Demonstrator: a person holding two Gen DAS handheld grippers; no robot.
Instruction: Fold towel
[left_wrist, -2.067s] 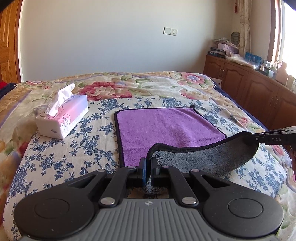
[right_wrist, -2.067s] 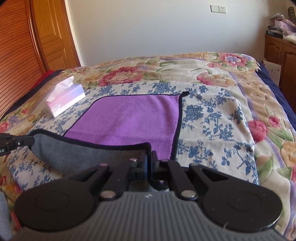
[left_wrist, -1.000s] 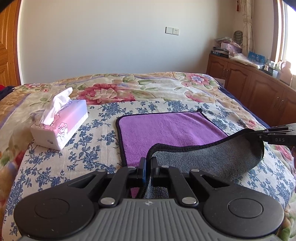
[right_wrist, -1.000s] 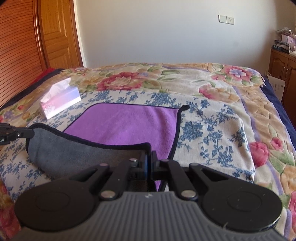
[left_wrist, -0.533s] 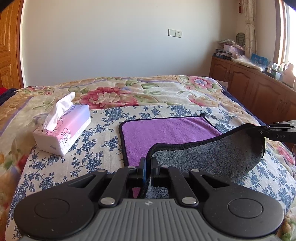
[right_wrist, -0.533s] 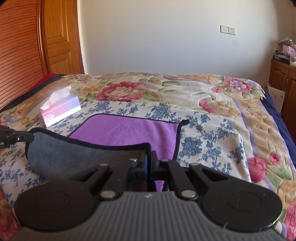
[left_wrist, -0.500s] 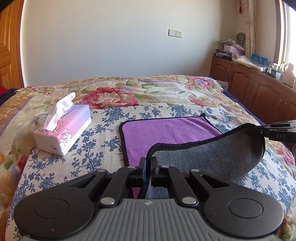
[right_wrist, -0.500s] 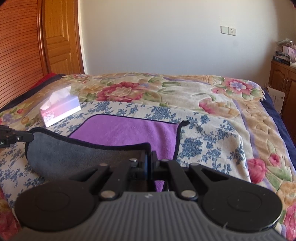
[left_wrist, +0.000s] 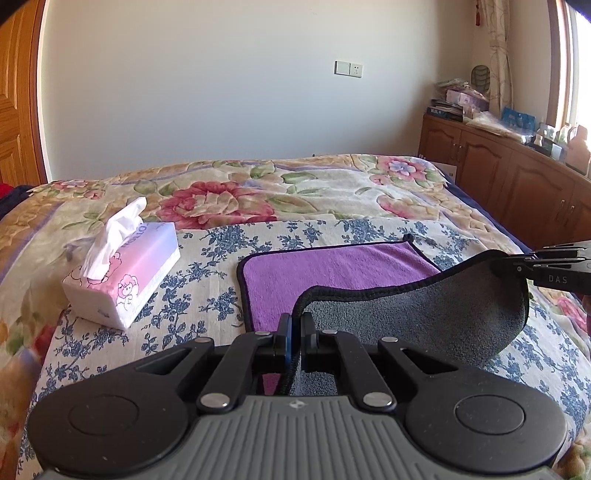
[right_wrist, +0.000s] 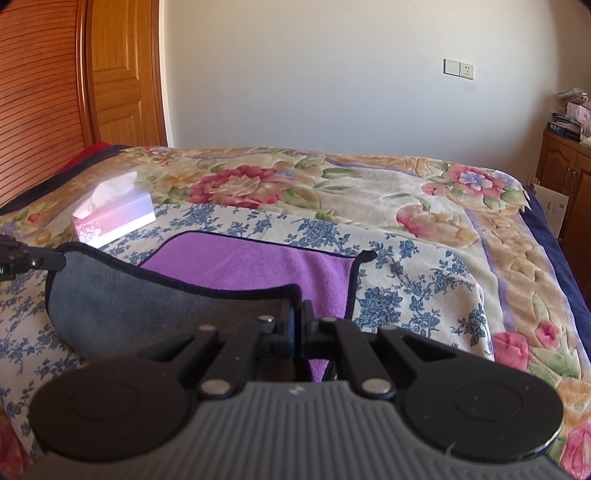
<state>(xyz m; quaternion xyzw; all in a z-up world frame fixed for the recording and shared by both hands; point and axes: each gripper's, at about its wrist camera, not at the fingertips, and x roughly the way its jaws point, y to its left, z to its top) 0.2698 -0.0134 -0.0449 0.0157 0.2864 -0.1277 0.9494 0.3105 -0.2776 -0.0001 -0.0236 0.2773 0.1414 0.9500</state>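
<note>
A tissue box (left_wrist: 123, 275) sits on the bed (left_wrist: 332, 184), to the left of the towel (left_wrist: 332, 271) and apart from it, with a white tissue sticking out of its top. The bed is covered by a bedspread with big red and pink flowers, and a blue-flowered cloth (left_wrist: 207, 280) lies over its near part. A wooden cabinet (left_wrist: 517, 177) loaded with boxes and bottles stands along the right wall by the window, and a wooden door (right_wrist: 122, 74) is at the far left. Nothing lies on the purple part of the towel

The towel is purple on one face and grey on the other, with a dark edge. Its far half lies flat on the blue-flowered cloth, purple side up; its near edge is lifted off the bed and curled over, so the grey side shows. The left gripper (left_wrist: 294, 328) is clamped tight on the near left corner, and the right gripper (right_wrist: 298, 317) is clamped tight on the near right corner. The raised edge sags in a curve between the two
</note>
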